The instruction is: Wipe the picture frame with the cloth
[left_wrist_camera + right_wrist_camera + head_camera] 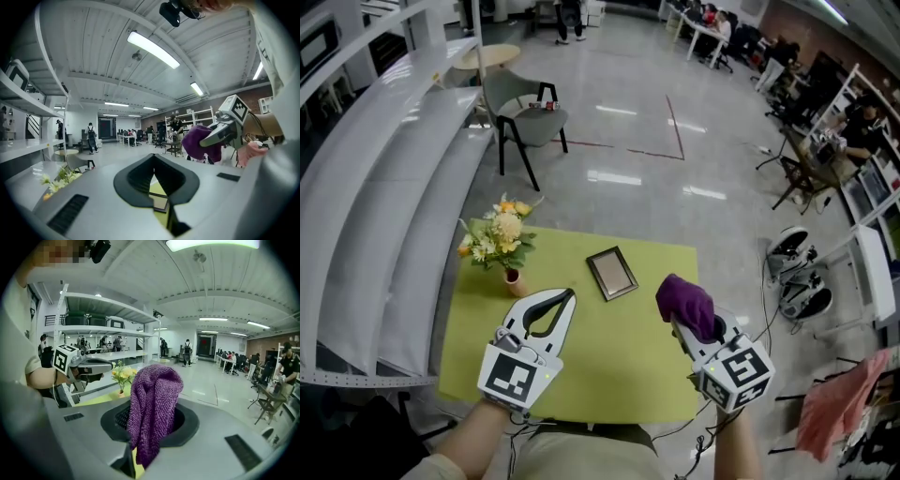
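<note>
Purple cloth (686, 305), is it held tight? asks the first.

Yes, says the second. The right gripper (682, 326) has its jaws pinched on a bunch of it, and the rest flops over the tips. It looks soft and light, so it should bend to any shape.

And the left gripper (567, 296)?

Its jaws are pressed together on nothing. It hangs over the green table (609, 366).

Where is the picture frame (612, 273)?

Flat on the table, at about 10 o'clock from the cloth, well apart from both grippers. The flowers (497, 239) stand at 9 o'clock from it.

Will it be hard to wipe?

I think it is thin and light, so it may slide when rubbed. The free gripper could press down on one corner of the rim to keep it in place. It may have glass in the middle, but it is too small here to be sure, so gentle rubbing is best.
</note>
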The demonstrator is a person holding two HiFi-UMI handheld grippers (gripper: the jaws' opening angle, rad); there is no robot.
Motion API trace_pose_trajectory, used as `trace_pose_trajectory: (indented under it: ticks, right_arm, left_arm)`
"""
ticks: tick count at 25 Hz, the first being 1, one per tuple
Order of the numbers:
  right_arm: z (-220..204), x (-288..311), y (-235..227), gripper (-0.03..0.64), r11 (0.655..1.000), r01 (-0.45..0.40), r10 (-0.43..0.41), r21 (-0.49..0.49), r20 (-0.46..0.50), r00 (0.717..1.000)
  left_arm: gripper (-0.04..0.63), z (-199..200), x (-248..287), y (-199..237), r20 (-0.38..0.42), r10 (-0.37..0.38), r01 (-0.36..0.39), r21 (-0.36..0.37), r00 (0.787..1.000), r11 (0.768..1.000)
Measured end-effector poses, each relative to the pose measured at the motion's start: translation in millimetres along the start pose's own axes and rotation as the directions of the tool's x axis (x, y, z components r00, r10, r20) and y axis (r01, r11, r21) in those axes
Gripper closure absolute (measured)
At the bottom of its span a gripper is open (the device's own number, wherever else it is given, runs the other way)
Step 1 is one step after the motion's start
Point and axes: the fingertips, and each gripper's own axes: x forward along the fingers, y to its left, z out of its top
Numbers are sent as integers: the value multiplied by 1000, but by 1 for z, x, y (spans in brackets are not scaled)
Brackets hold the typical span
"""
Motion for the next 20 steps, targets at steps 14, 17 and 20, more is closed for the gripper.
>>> trace_pose_trajectory:
  ticks: [14, 17, 20]
  right_arm:
    - [-37, 133, -70, 525, 991, -110, 99, -80, -137, 986]
    - [-58, 161, -82, 525, 988, -132, 117, -82, -169, 979]
    - [-74, 193, -90, 525, 985, -155, 138, -79, -187, 973]
  left_arm:
    - [588, -100, 98, 26, -177, 12, -24, -61, 984, 998]
    - [588, -124, 118, 26, -204, 17, -34, -79, 979, 996]
    - [588, -151, 137, 30, -239, 13, -37, -96, 971, 995]
